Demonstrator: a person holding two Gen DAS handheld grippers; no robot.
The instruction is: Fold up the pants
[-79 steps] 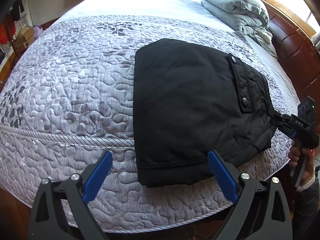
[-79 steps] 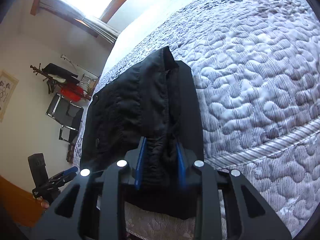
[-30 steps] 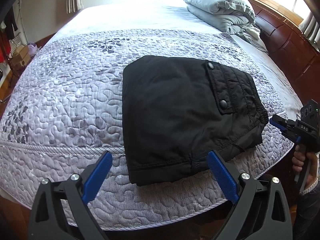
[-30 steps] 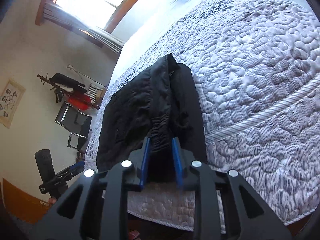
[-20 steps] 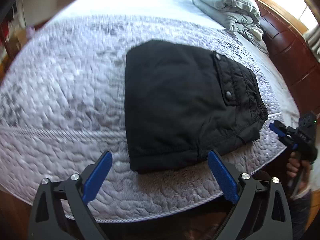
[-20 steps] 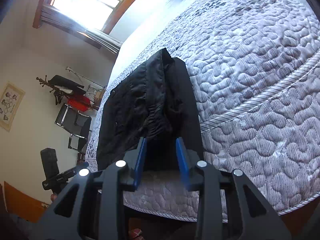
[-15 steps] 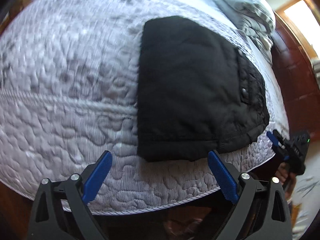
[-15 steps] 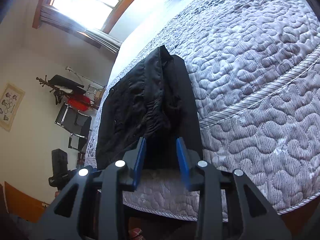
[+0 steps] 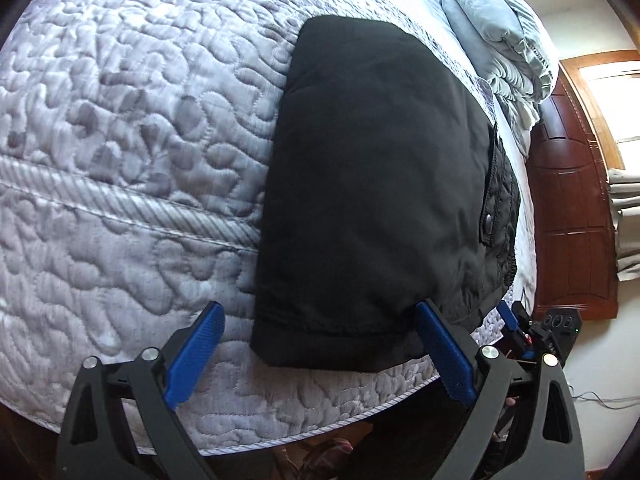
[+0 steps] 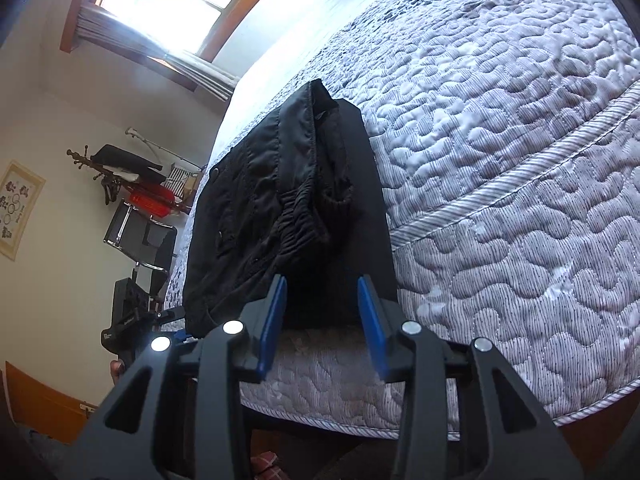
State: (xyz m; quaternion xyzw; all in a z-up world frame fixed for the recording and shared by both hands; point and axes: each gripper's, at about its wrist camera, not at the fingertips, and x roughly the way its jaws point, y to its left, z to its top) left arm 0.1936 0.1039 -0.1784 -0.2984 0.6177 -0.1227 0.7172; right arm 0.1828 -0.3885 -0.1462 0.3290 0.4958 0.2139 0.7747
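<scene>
Black pants (image 9: 372, 200) lie folded into a compact rectangle on the quilted bedspread (image 9: 120, 140), centre-right of the left wrist view, near edge close to the bed's rim. Left gripper (image 9: 320, 344) wide open, empty, pads straddling the pants' near edge without touching. Right gripper (image 10: 322, 320) at the waistband end, lower centre of its view, jaws opening; fabric edge looks just ahead of the pads, probably not pinched. Grey folded bedding (image 9: 496, 40) upper right.

Matt black cloth pants (image 9: 376, 184), quilted bedspread (image 9: 120, 120)
</scene>
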